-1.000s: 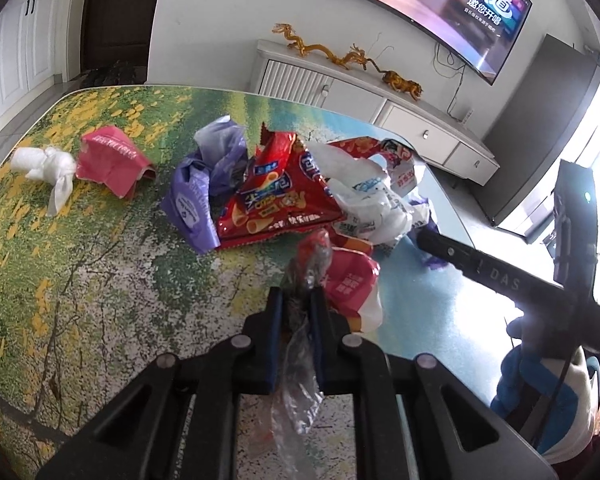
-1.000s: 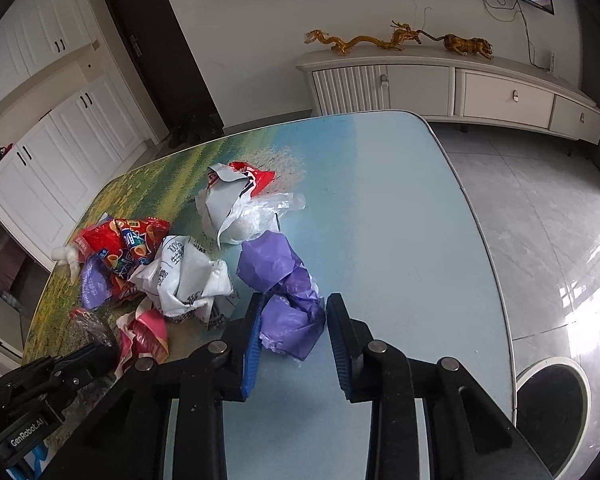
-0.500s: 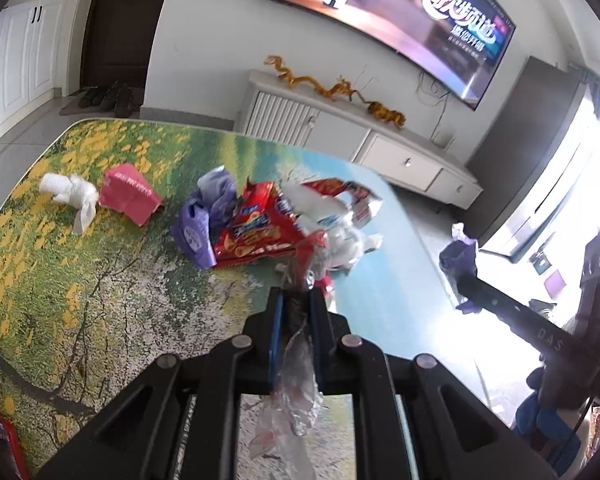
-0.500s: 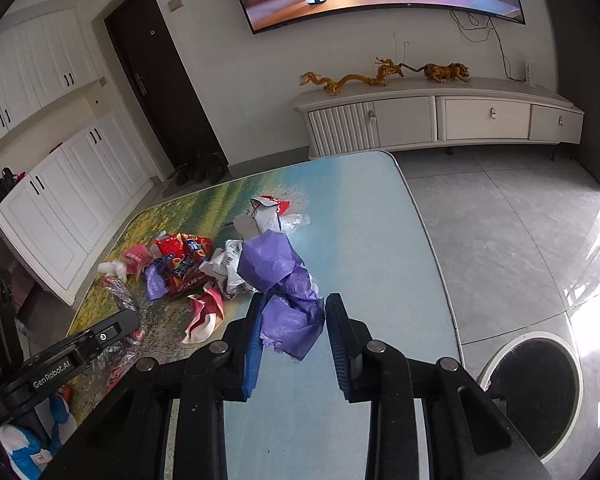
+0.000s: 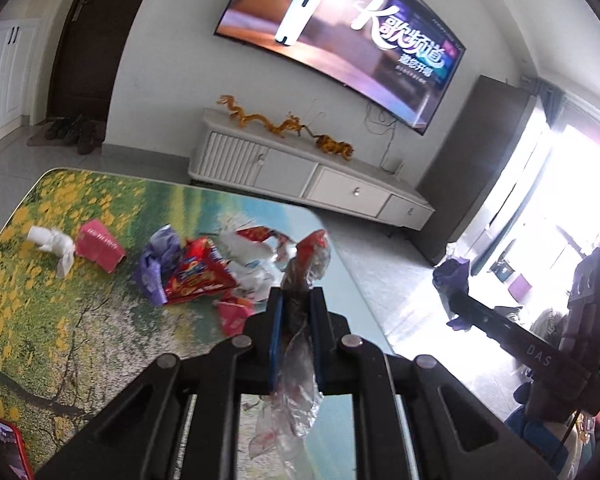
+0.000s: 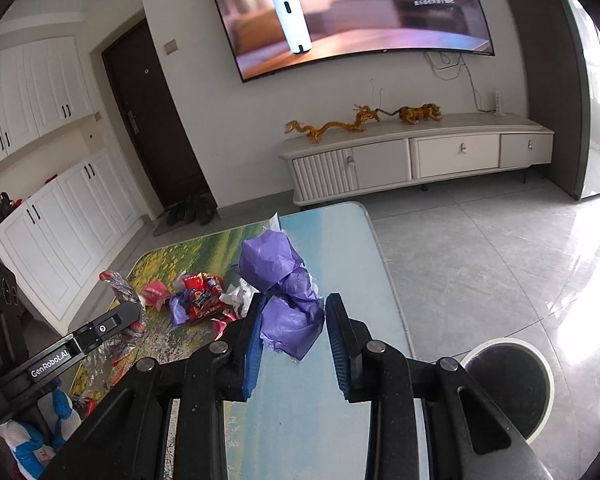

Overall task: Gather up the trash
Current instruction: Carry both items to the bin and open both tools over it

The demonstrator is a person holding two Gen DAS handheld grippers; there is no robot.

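The left gripper point(image 5: 296, 300) is clamped on one clear crinkled wrapper point(image 5: 296, 392). The right gripper point(image 6: 294, 312) is clamped on one purple bag point(image 6: 284, 292). Both loads hang above the table point(image 5: 60, 340). One loose heap of trash point(image 5: 204, 272) lies mid-table. One round bin point(image 6: 508, 380) stands on open floor beside the table's right edge.

Wrappers point(image 5: 196, 276) on table point(image 5: 60, 320); bin point(image 6: 508, 384) right of it.
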